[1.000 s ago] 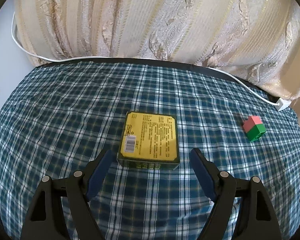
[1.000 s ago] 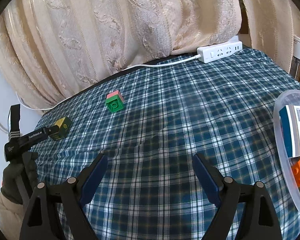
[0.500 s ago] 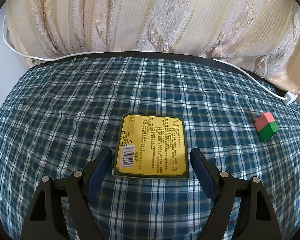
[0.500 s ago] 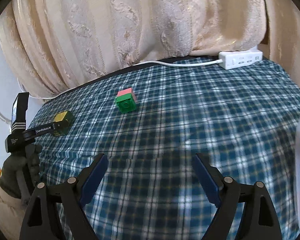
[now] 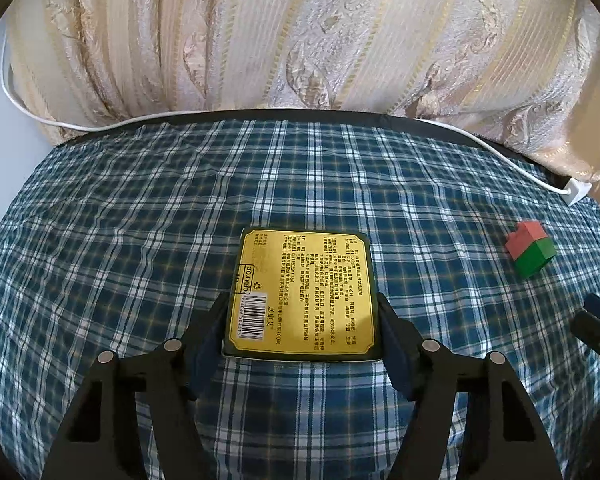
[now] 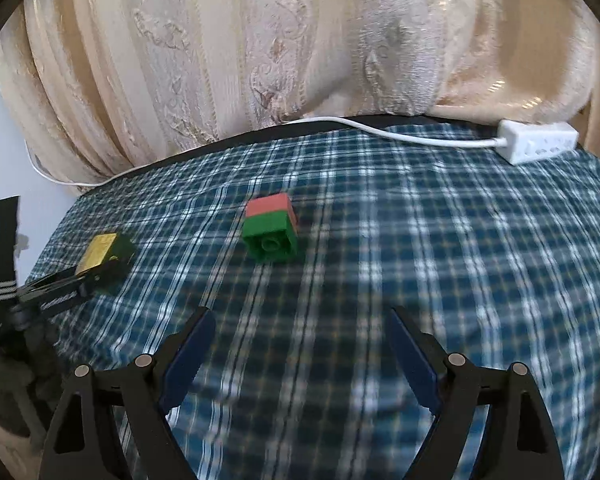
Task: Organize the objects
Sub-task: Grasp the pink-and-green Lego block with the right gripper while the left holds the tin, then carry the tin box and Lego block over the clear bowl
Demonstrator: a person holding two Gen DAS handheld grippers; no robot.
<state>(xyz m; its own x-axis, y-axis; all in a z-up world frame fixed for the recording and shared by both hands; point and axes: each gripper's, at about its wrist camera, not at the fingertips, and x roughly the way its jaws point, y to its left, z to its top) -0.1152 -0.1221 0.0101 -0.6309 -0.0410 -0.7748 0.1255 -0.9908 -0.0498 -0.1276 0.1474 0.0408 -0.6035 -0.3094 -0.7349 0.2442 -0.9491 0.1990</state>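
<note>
L claw [image 5: 302, 328] sits around the near end of the yellow box [image 5: 303, 294], one blue pad on each side edge; jaws are closing & the pads look right against the box walls, though I can't tell how hard they press. Box lies flat on the plaid cloth [image 5: 140, 240] covering the surface, printed yellow face & barcode up, dark green sides. From the R wrist view the same box [image 6: 106, 250] shows far left w/ the L claw [image 6: 96, 276] at it, a gloved hand [image 6: 16, 376] gripping the tool below.

R claw [image 6: 298, 344] is wide, nothing btwn its pads, hanging over bare cloth. The red-green brick [image 6: 271, 232] stands just ahead of it, apart from the tips: red half behind, green half w/ a round stud facing the cam. In the L view that brick [image 5: 531, 249] sits well off to the right of the box.

White power strip [image 6: 538, 140] lies at the far right edge of the cloth, its cord [image 6: 380, 128] running left along the cream curtain [image 6: 260, 60].
</note>
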